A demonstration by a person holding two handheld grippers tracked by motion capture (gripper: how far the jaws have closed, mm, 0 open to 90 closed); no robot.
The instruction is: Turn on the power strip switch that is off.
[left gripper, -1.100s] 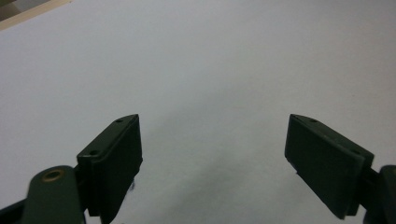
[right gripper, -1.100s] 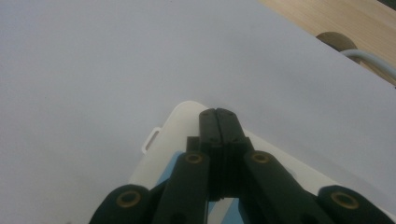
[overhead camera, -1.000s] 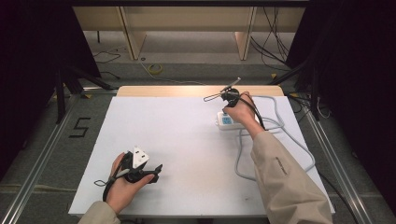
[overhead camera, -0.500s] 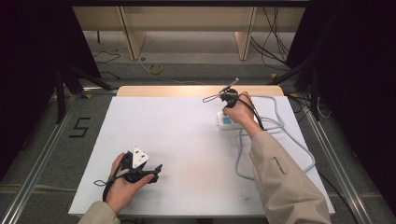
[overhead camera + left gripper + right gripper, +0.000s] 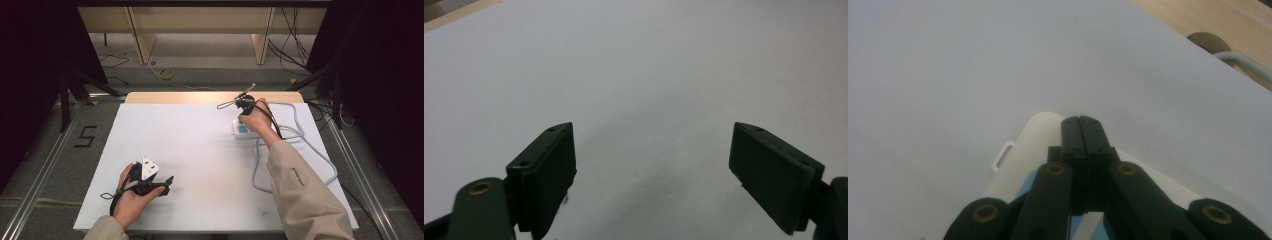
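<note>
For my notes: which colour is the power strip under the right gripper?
White power strip with a light blue face, best in the high view.

right gripper [image 5: 244, 103] over power strip [image 5: 241, 129] | left gripper [image 5: 150, 182] near table [image 5: 200, 150] edge

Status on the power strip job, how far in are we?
Done: nothing clearly; the grey cable lies looped loose on the table. In hand: right gripper, jaws shut and empty, sits over the white power strip, maybe pressing it. Left gripper rests open, apart. What remains is unclear from here.
</note>
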